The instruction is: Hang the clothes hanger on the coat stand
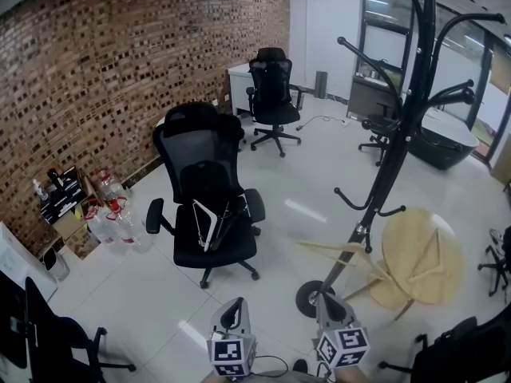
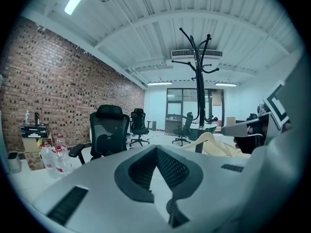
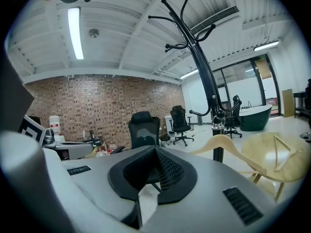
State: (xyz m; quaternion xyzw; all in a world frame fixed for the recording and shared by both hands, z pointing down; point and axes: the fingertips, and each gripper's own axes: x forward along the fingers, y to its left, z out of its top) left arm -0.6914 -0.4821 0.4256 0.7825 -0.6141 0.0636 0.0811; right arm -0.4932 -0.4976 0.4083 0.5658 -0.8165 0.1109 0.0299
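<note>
No print resolves. The dark crates [image 1: 60, 196] at the brick wall [image 1: 120, 70] show pale marks that are too small to read. The water bottles [image 1: 112, 214] beside them have red labels, also unreadable. The only crisp graphics are the square black-and-white markers on your 2 cubes.

Black office chair [image 1: 204, 190], mid-floor: white and dark bars [image 1: 214, 223] lie on the seat, and I can't tell what they are. A 2nd chair [image 1: 273, 94] stands further back.

Your left gripper [image 2: 156, 152]: jaws closed tip to tip, nothing between them. The head view cuts it at the bottom edge, so only its nose and left cube [image 1: 231, 356] show.

Your right gripper [image 3: 155, 152]: jaws together as well, empty. Its right cube [image 1: 343, 345] is also clipped by the frame edge.

Clothes hanger [image 3: 221, 142]: bare pale wood, curved shoulders, metal hook on top. It sits low on the coat stand [image 1: 399, 126], against the pole and above the round base [image 1: 313, 298], well apart from both grippers. The hook is at a low peg, but I can't make out whether it is actually over that peg. In the head view the pole crosses the hanger's middle.

The coat stand is black with curved pegs at several heights, and its top is cut off in the head view. A round pale wood table [image 1: 423, 254] stands just right of the base. A dark chair [image 1: 467, 345] at the bottom right is mostly out of frame.
</note>
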